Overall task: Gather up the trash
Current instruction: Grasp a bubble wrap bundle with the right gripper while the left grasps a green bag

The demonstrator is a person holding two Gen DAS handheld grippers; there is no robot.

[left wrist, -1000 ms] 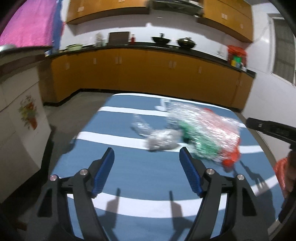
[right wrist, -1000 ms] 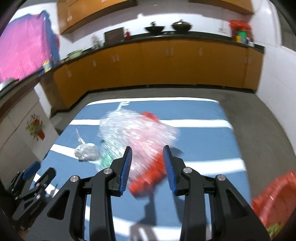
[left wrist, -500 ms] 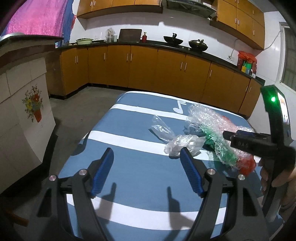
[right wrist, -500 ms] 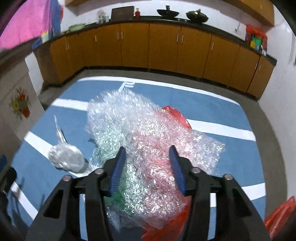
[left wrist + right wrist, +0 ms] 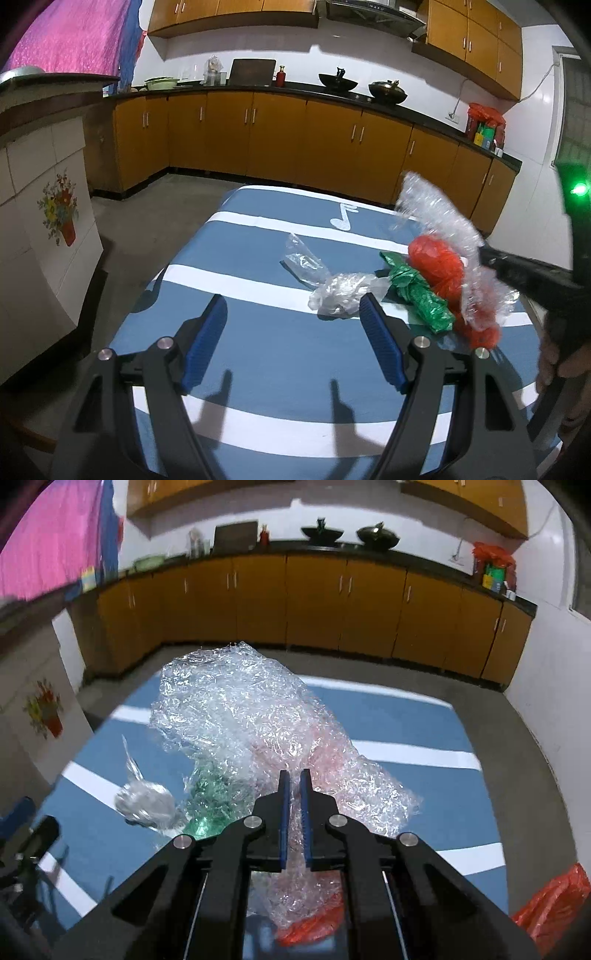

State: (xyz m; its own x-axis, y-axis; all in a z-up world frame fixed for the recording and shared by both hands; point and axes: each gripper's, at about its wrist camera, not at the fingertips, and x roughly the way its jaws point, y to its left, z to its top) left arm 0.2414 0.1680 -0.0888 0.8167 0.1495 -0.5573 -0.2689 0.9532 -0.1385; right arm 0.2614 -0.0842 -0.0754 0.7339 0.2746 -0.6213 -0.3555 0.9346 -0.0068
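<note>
Bubble wrap (image 5: 258, 731), a big crumpled clear sheet, is pinched between the 2 blue pads of the right gripper (image 5: 294, 779), whose jaws are pressed nearly together on a fold of it. The sheet billows up and away from the fingers above the blue table (image 5: 424, 794) with white stripes. In the left wrist view the same sheet (image 5: 439, 218) is raised at the table's right side, with the right tool's dark body just behind it.

Under and beside the wrap lies a red plastic bag (image 5: 437, 267), touching a crumpled green bag (image 5: 421, 295) to its left. Through the wrap in the right wrist view the green (image 5: 210, 797) and a red patch (image 5: 314, 926) show only faintly. Left of the green bag sits a balled clear plastic bag (image 5: 343, 293), and just behind that a flatter clear plastic scrap (image 5: 303, 258).

The left gripper (image 5: 293, 321) hovers low over the near part of the table, its jaws spread wide and holding nothing; its right pad (image 5: 380, 343) overlaps the balled clear bag in the picture, though whether they touch cannot be told.

Another red bag (image 5: 554, 904) shows at the lower right edge of the right wrist view, off the table.
</note>
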